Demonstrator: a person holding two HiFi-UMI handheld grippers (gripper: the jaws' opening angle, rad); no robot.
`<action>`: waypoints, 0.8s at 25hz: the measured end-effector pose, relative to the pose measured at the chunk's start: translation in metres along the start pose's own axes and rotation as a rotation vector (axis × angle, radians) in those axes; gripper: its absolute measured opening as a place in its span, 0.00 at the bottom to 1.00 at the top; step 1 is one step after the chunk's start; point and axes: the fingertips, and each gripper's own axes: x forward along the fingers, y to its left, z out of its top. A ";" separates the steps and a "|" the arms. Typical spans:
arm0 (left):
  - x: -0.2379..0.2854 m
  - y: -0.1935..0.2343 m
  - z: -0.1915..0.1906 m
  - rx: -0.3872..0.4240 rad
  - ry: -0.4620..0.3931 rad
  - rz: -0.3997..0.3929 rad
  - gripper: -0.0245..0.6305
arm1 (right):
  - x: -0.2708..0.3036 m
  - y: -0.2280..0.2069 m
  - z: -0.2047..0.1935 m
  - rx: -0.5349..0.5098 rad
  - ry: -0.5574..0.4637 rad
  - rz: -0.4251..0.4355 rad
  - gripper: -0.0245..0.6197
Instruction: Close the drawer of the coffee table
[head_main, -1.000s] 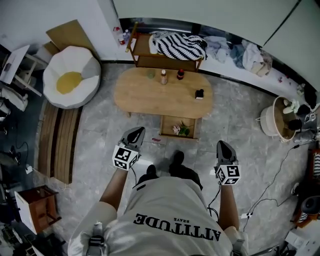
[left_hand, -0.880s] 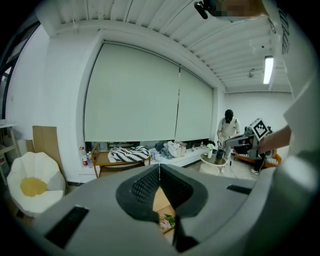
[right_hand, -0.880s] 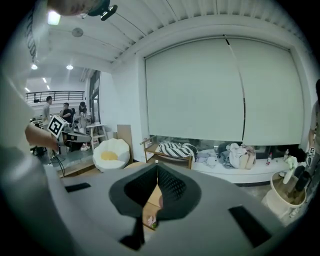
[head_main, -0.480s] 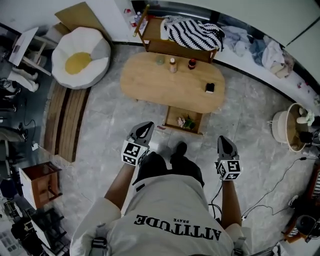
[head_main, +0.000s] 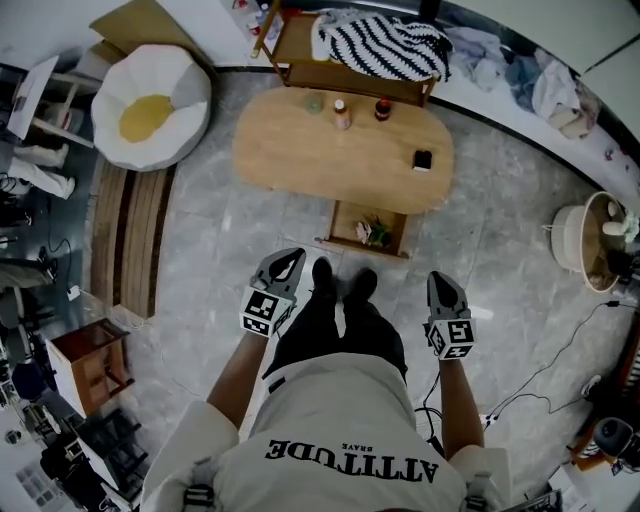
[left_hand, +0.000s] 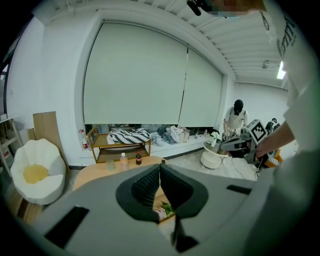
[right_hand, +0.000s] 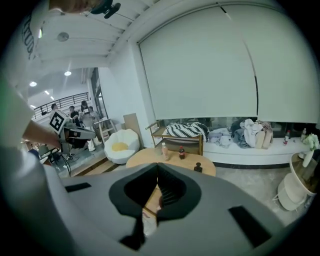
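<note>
The oval wooden coffee table stands ahead of me. Its drawer is pulled out toward me, with a green sprig and small items inside. My left gripper is shut and empty, in the air short of the drawer and to its left. My right gripper is likewise shut and empty, to the drawer's right. In the left gripper view the shut jaws point at the table, and the drawer shows below the tips. The right gripper view has shut jaws in front of the table.
Bottles and a small black object stand on the table. Behind is a wooden shelf with a striped cloth. A white beanbag chair is at left, a basket at right, cables on the floor.
I have stepped closer to the table; my feet are nearer the drawer. Both grippers have sunk and moved forward, staying shut.
</note>
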 end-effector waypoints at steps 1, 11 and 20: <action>0.002 0.007 -0.004 -0.003 0.006 0.001 0.07 | 0.006 0.002 -0.004 0.004 0.009 -0.006 0.07; 0.047 0.030 -0.081 -0.059 0.124 -0.069 0.07 | 0.055 0.018 -0.058 0.009 0.117 0.002 0.07; 0.088 0.045 -0.147 -0.096 0.132 -0.137 0.07 | 0.091 0.015 -0.129 0.078 0.165 -0.034 0.07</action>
